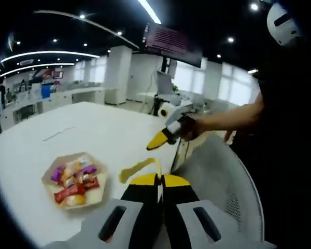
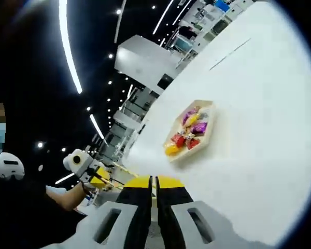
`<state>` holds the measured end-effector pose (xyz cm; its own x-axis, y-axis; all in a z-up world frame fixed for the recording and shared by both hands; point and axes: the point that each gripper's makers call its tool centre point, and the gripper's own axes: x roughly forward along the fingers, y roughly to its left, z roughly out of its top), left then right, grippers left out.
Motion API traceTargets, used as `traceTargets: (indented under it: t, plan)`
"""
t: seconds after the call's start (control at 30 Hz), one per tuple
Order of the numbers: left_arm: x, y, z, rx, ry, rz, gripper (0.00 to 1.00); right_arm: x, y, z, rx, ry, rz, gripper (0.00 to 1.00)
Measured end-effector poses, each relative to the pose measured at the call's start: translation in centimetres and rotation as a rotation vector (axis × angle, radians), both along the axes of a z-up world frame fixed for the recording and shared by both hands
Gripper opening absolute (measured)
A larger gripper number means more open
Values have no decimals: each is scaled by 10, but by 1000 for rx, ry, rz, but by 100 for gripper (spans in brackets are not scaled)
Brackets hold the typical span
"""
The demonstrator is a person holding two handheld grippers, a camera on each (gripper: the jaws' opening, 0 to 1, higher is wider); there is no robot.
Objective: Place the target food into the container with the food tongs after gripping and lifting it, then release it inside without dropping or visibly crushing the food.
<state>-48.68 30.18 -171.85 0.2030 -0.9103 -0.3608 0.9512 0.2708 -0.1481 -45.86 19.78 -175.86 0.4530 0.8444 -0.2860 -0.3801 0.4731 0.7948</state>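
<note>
A hexagonal paper tray of several wrapped snacks lies on the white table. In the left gripper view my left gripper is shut, and a curved yellow tong tip sticks out from its jaws toward the tray, short of it. My right gripper, held in a hand, hovers beyond with its yellow jaws together. In the right gripper view my right gripper is shut with nothing seen between the jaws. The left gripper shows at the left there, off the table edge, thin tong arms running from it.
A white mesh chair stands at the table's near edge to the right. A person's arm reaches in from the right. Desks and monitors fill the office behind. The container cannot be told apart from the snack tray.
</note>
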Motion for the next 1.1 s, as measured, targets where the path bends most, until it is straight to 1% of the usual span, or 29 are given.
traceTargets:
  t: [0.03, 0.07, 0.1, 0.13, 0.17, 0.2, 0.23, 0.27, 0.33, 0.37, 0.4, 0.43, 0.5, 0.53, 0.57, 0.6, 0.63, 0.67, 0.73, 0.77, 0.83, 0.87, 0.9, 0.93, 0.97, 1.0, 1.03, 1.07, 1.1]
  plan:
    - [3, 3, -11, 25, 10, 0, 0, 0, -1, -6, -14, 13, -4, 2]
    - [7, 6, -28, 65, 18, -8, 0, -2, -3, -13, -32, 36, 0, 2]
    - [9, 8, -37, 83, 20, -13, 0, -3, -2, -16, -39, 38, 3, 2]
    - [13, 8, -43, 84, 23, -11, 0, -2, -1, -16, -39, 31, 5, 2]
    - [16, 13, -41, 54, 35, 0, 0, -3, 1, -18, -44, 40, 14, 2]
    - [21, 14, -36, 22, 73, 26, 0, -4, 3, -18, -45, 40, 20, 2]
    - [24, 17, -38, 44, 46, 15, 0, -1, 1, -19, -42, 40, 23, 2]
    - [26, 18, -39, 49, 30, 14, 0, 0, 3, -19, -42, 38, 26, 2]
    - [26, 20, -43, 55, 32, 8, 0, 1, 9, -23, -55, 40, 43, 2]
    - [27, 24, -50, 81, 18, 0, 0, 1, 10, -28, -86, 43, 55, 2]
    - [27, 28, -57, 111, 10, -10, 0, 3, 10, -37, -160, 29, 79, 2]
    - [26, 33, -68, 160, -6, -31, 0, 4, 10, -43, -209, 16, 102, 2]
    - [23, 38, -83, 201, 2, -48, 0, 4, 15, -55, -307, -4, 138, 2]
    - [19, 41, -98, 238, 2, -70, 0, 1, 20, -62, -356, -16, 175, 2]
    - [15, 44, -106, 259, 24, -85, 0, -1, 23, -65, -383, -28, 200, 2]
    - [15, 43, -116, 256, 25, -76, 0, -3, 25, -71, -424, -38, 226, 2]
    - [13, 44, -120, 256, 31, -79, 0, -5, 24, -74, -454, -41, 241, 2]
    - [13, 44, -127, 256, 36, -70, 0, -6, 21, -76, -502, -75, 267, 2]
    - [16, 45, -130, 247, 40, -47, 0, -4, 16, -74, -544, -127, 269, 2]
    - [17, 44, -128, 211, 55, -32, 0, 1, 12, -70, -553, -159, 236, 2]
    - [20, 47, -127, 186, 99, 19, 2, 6, 4, -65, -546, -175, 192, 2]
    - [19, 50, -127, 179, 155, 51, 3, 11, -2, -60, -522, -170, 137, 2]
    - [20, 53, -124, 164, 197, 82, 6, 15, -8, -54, -494, -172, 87, 2]
    - [22, 54, -117, 140, 179, 90, 13, 16, -12, -51, -486, -175, 65, 4]
    - [27, 57, -105, 103, 149, 125, 21, 19, -19, -44, -500, -220, 37, 12]
    - [29, 60, -98, 83, 142, 150, 32, 21, -22, -37, -514, -266, 16, 20]
    - [32, 65, -90, 68, 137, 188, 41, 22, -25, -31, -519, -302, -4, 30]
    - [36, 73, -80, 52, 144, 255, 51, 21, -27, -19, -523, -362, -37, 43]
    - [39, 80, -73, 49, 138, 311, 67, 20, -30, -13, -545, -401, -57, 56]
